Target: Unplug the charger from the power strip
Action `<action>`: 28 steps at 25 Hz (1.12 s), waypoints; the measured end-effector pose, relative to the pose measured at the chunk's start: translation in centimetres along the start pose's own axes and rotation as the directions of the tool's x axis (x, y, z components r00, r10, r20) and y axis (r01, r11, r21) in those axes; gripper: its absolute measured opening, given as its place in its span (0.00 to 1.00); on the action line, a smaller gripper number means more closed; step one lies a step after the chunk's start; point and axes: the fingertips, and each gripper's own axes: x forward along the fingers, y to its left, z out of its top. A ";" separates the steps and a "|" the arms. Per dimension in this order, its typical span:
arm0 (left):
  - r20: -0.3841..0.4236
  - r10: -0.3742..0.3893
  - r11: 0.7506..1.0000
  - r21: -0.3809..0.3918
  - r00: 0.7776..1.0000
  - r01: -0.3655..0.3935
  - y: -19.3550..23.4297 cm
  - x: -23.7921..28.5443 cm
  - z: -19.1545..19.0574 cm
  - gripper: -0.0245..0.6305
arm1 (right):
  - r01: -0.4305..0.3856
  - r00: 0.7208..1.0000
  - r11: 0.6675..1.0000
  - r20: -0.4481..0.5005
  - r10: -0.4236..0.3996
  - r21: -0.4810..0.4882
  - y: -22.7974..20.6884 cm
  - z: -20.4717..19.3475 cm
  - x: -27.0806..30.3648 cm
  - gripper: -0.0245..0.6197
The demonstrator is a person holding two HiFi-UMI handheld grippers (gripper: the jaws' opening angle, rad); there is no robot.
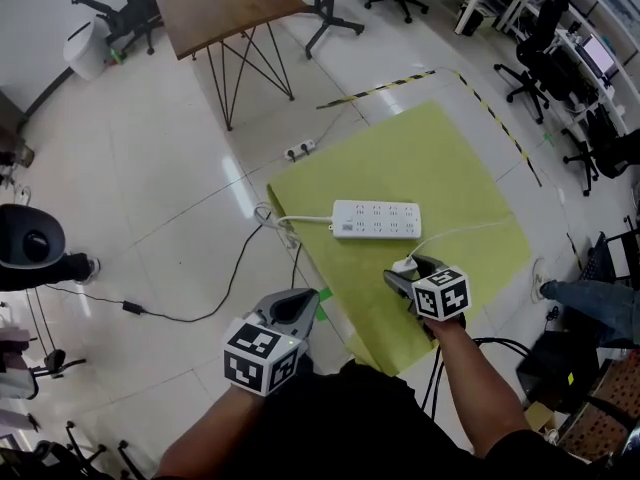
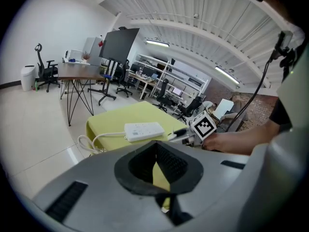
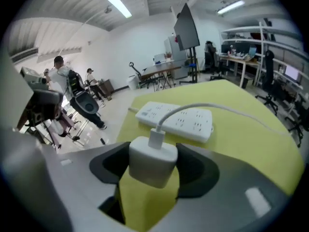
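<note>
R claw point(image 3: 150, 181) grips charger point(image 3: 152, 158); strip point(image 1: 377, 219) print too blurry.

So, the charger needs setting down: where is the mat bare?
The mat is bare beyond the power strip, toward its far corner, and nearer, at left. The cable crosses the right part; the strip's cord coils at the left edge.

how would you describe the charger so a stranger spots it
Find the yellow-green mat on the floor, with a white power strip on it. The charger is the small white block clamped in the right gripper; unlike the long flat strip, it has one cable plugged in.
</note>
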 end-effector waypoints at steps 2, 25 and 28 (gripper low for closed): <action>-0.001 -0.006 1.000 0.004 1.000 0.006 0.0 0.2 -0.1 0.05 | -0.025 0.995 0.999 -0.101 0.021 -0.035 1.5 -3.0 0.2 0.49; 0.022 -0.054 0.998 0.038 0.998 0.053 0.1 -2.6 0.3 0.05 | 0.157 0.978 0.985 -0.126 -0.165 -0.070 0.5 -6.7 2.2 0.56; 0.021 -0.077 0.996 0.051 0.997 0.076 0.5 -3.1 0.5 0.05 | 0.197 0.975 0.979 -0.092 -0.201 -0.049 0.4 -6.1 1.1 0.57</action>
